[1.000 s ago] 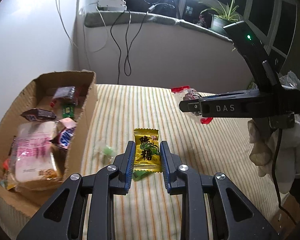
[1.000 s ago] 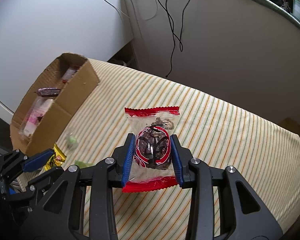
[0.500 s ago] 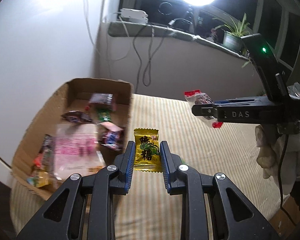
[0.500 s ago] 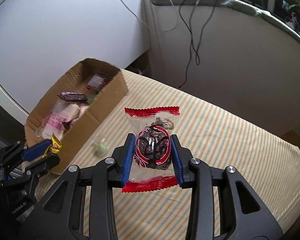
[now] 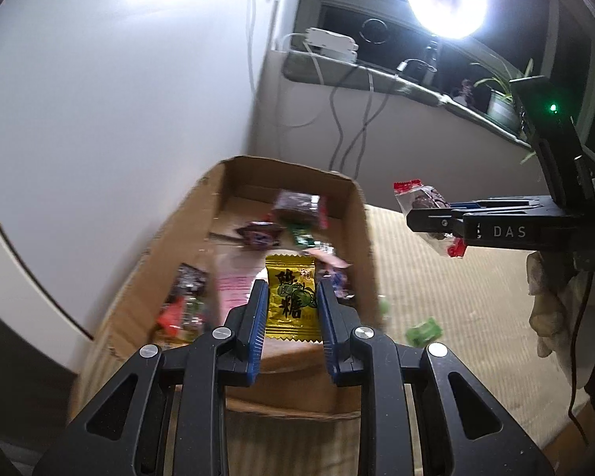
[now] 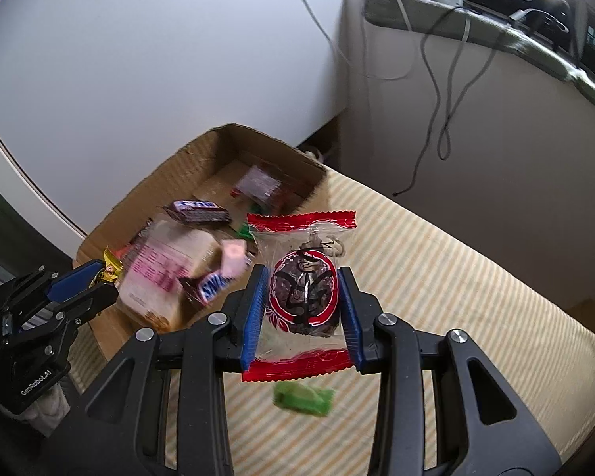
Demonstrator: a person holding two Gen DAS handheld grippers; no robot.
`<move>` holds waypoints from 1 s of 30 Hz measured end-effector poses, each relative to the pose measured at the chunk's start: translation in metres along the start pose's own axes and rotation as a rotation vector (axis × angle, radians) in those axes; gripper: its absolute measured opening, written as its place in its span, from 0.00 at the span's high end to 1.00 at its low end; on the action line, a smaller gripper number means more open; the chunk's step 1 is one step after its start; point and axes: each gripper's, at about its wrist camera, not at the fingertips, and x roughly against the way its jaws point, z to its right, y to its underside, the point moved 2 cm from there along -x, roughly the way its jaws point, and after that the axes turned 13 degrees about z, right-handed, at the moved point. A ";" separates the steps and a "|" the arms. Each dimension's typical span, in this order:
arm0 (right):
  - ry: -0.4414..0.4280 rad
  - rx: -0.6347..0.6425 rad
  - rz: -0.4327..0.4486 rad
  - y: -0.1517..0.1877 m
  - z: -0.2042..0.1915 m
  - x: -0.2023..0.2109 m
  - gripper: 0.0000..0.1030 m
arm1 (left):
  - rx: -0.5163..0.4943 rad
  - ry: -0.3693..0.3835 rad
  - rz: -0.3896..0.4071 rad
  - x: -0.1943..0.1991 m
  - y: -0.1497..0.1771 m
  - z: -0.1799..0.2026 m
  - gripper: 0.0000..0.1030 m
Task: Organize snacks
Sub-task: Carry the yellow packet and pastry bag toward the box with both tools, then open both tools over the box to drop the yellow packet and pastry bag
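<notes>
My left gripper (image 5: pixel 291 297) is shut on a yellow candy packet (image 5: pixel 290 302) and hangs over the near end of the open cardboard box (image 5: pixel 363 238). The box holds several wrapped snacks, among them a pink-printed bag (image 6: pixel 158 273) and dark chocolate bars (image 6: pixel 198 211). My right gripper (image 6: pixel 303 293) is shut on a clear packet with red ends and a dark round sweet (image 6: pixel 303 293), held above the striped cloth just right of the box. That same gripper (image 5: pixel 432 218) shows from the side in the left wrist view, and the left gripper (image 6: pixel 91 281) shows in the right wrist view.
Green candies (image 5: pixel 423 331) (image 6: pixel 302 396) lie on the striped cloth (image 6: pixel 436 277) beside the box. A white wall stands behind the box. A sill with cables, a white adapter (image 5: pixel 331 43), a bright lamp (image 5: pixel 446 2) and a potted plant (image 5: pixel 503 99) runs along the back.
Both grippers have travelled left toward the box, each still holding its packet. The yellow packet now hangs over the box instead of over the cloth.
</notes>
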 end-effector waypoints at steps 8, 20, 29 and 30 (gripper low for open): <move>-0.035 0.023 -0.013 -0.015 -0.023 -0.027 0.64 | 0.024 -0.034 -0.007 -0.006 -0.002 -0.026 0.77; -0.069 0.038 -0.051 -0.021 -0.039 -0.064 0.64 | 0.035 -0.042 -0.025 -0.017 -0.001 -0.041 0.77; -0.080 0.054 -0.071 -0.020 -0.044 -0.076 0.64 | 0.037 -0.045 -0.038 -0.023 -0.001 -0.044 0.77; -0.081 0.055 -0.073 -0.020 -0.045 -0.077 0.64 | 0.037 -0.047 -0.038 -0.023 -0.001 -0.044 0.77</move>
